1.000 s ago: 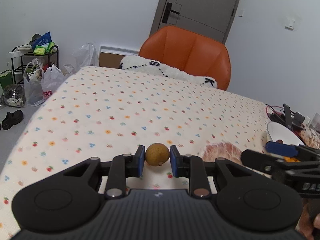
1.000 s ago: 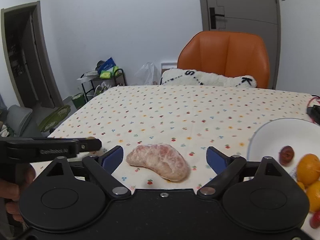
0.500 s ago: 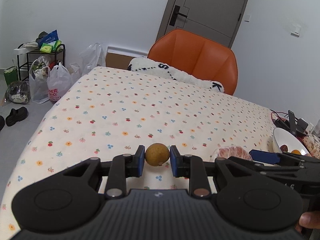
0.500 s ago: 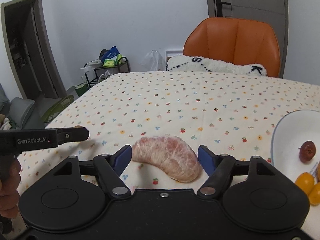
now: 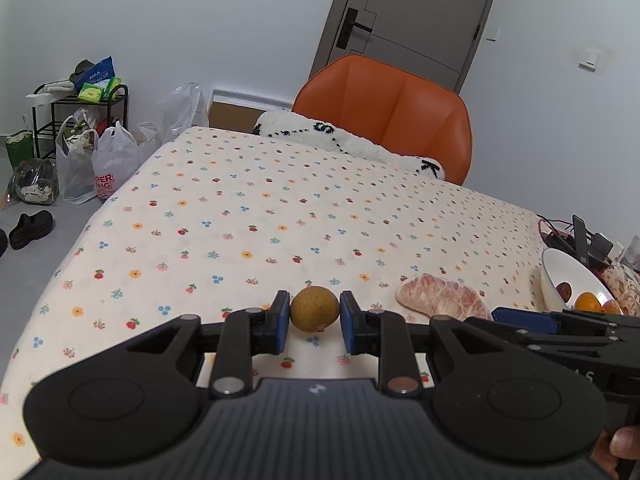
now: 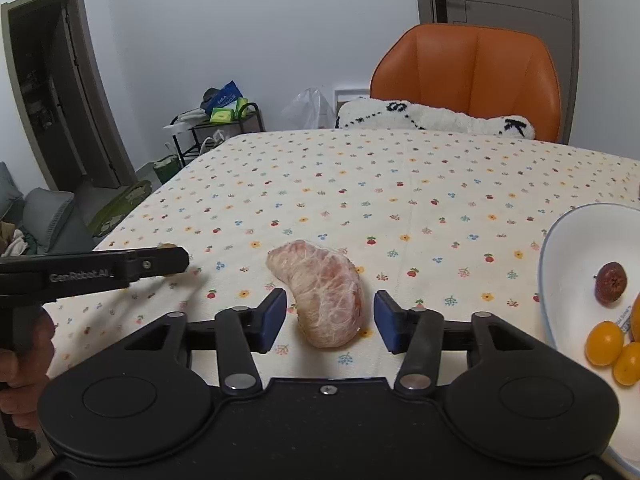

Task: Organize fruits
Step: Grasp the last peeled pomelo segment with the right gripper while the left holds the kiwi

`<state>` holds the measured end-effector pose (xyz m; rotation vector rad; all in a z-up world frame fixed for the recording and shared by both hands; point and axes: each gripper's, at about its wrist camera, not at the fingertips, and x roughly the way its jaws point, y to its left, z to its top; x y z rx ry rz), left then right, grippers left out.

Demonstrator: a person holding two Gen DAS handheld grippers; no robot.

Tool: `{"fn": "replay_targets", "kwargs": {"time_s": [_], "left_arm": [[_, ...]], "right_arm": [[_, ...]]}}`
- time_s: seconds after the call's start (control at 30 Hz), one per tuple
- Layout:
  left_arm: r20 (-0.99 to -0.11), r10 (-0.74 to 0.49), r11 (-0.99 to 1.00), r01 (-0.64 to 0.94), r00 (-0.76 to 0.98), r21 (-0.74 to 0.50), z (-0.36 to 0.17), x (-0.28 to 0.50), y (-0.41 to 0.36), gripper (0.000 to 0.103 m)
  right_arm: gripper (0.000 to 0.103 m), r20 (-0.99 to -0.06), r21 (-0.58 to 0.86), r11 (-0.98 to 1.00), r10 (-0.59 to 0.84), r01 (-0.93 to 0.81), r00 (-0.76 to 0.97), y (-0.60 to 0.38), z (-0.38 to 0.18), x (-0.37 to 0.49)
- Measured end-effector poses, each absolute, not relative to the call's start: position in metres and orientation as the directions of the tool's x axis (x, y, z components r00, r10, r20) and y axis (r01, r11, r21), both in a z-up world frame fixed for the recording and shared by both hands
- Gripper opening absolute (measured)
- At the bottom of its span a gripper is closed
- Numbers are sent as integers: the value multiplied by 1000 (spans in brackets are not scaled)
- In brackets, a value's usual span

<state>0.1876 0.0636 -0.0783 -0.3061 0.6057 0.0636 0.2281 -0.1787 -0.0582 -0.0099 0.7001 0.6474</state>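
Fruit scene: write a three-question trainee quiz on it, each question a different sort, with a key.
1. True or false: the left tongs are shut on the round brown fruit.
2. The peeled pomelo segment lies: A) in the white bowl; B) on the tablecloth between the open right tongs; C) on the orange chair.
3. Fill in: the dark red fruit lies in the white ____.

Key: 1 true; 2 B; 3 bowl.

A round fruit (image 5: 314, 309) is sitting on the table (image 5: 280, 208) left of a peeled segment (image 6: 322, 292), with the bowl (image 6: 568, 280) lying farther right.
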Motion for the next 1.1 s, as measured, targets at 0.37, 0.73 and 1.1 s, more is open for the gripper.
{"fn": "replay_targets", "kwargs": {"time_s": [0.37, 0.73, 1.1], "left_arm": [[-572, -16, 943, -178, 820, -282, -82, 190, 77, 25], [-567, -15, 941, -180, 823, -287, -81, 186, 78, 25], [-549, -24, 950, -153, 836, -274, -68, 177, 65, 25]], "right_arm": [[50, -603, 138, 820, 515, -556, 610, -161, -65, 241], [39, -607, 90, 830, 484, -550, 631, -153, -65, 238], [38, -586, 122, 830, 503, -545, 635, -172, -52, 224]]}}
